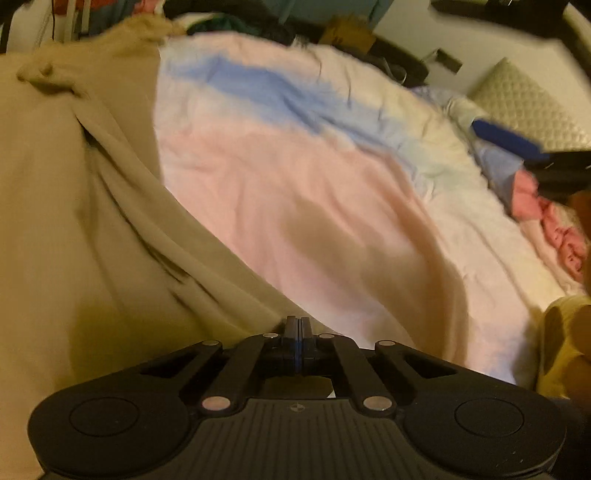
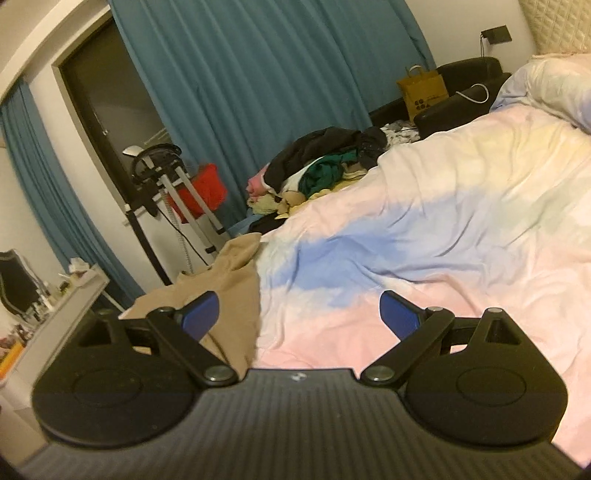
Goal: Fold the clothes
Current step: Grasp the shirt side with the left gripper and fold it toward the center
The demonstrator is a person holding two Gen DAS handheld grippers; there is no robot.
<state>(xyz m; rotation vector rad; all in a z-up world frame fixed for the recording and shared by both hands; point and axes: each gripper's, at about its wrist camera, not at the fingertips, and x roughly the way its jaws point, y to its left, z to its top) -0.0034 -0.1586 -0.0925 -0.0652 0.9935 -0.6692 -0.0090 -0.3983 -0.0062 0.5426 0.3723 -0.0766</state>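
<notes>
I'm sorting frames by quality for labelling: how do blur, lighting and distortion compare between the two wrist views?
Left wrist view: motion-smeared, the beige garment and duvet soft-edged, warm yellow cast, a shadow on the pink area. Right wrist view: sharper, the clothes pile readable, cooler light; fisheye bends the blue curtain near the edges.

Teal curtains (image 2: pixel 258 74), white wall (image 2: pixel 469 22), pastel-covered bed (image 2: pixel 461 229)
</notes>
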